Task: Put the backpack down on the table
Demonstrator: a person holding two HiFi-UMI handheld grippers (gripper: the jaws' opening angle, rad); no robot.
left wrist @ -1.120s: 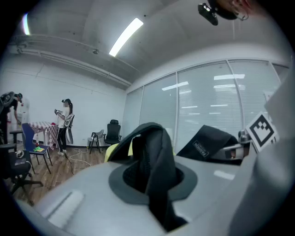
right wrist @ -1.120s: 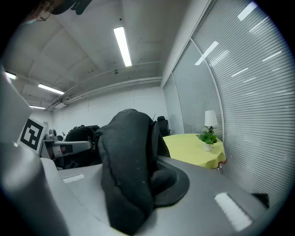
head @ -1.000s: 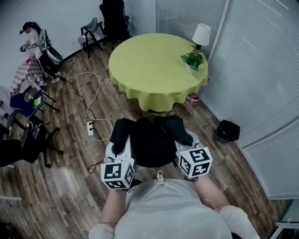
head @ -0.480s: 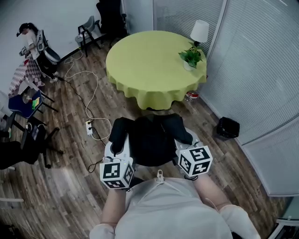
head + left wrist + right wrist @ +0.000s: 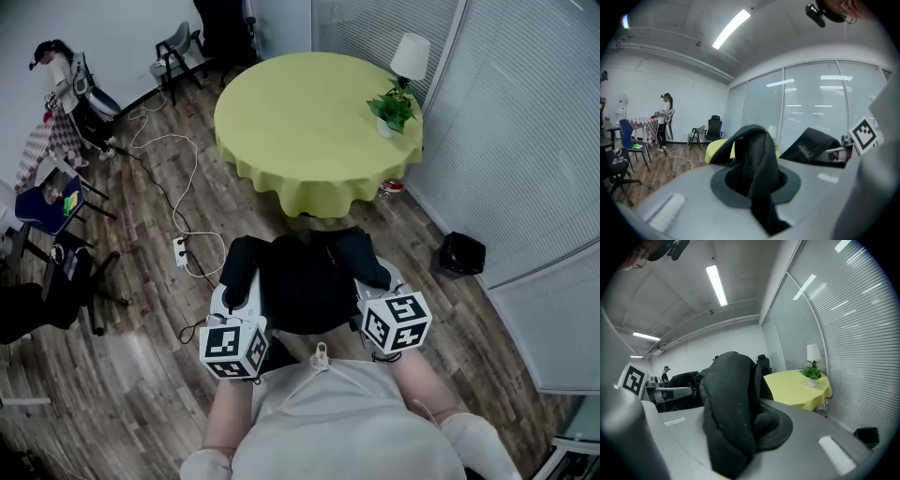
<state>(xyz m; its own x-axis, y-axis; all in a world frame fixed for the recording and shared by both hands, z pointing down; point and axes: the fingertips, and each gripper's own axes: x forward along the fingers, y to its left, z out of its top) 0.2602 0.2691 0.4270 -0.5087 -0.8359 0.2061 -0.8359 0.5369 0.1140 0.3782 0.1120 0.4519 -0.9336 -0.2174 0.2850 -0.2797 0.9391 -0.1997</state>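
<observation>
A black backpack (image 5: 305,281) hangs in front of me above the wooden floor, carried by its two shoulder straps. My left gripper (image 5: 236,292) is shut on the left strap (image 5: 757,173), which loops up over the jaws in the left gripper view. On the other side, the right strap (image 5: 729,413) is bunched in the shut jaws of my right gripper (image 5: 373,281). The round table with a yellow-green cloth (image 5: 300,122) stands a short way ahead, and the backpack is short of its near edge.
A potted plant (image 5: 394,111) and a white lamp (image 5: 410,58) stand at the table's right rim. A black bin (image 5: 462,255) sits by the glass wall on the right. A power strip (image 5: 181,251) with cables lies on the floor at left. Chairs and a person (image 5: 56,70) are far left.
Both hands with the backpack have edged slightly toward the table. Both grips on the straps are unchanged.
</observation>
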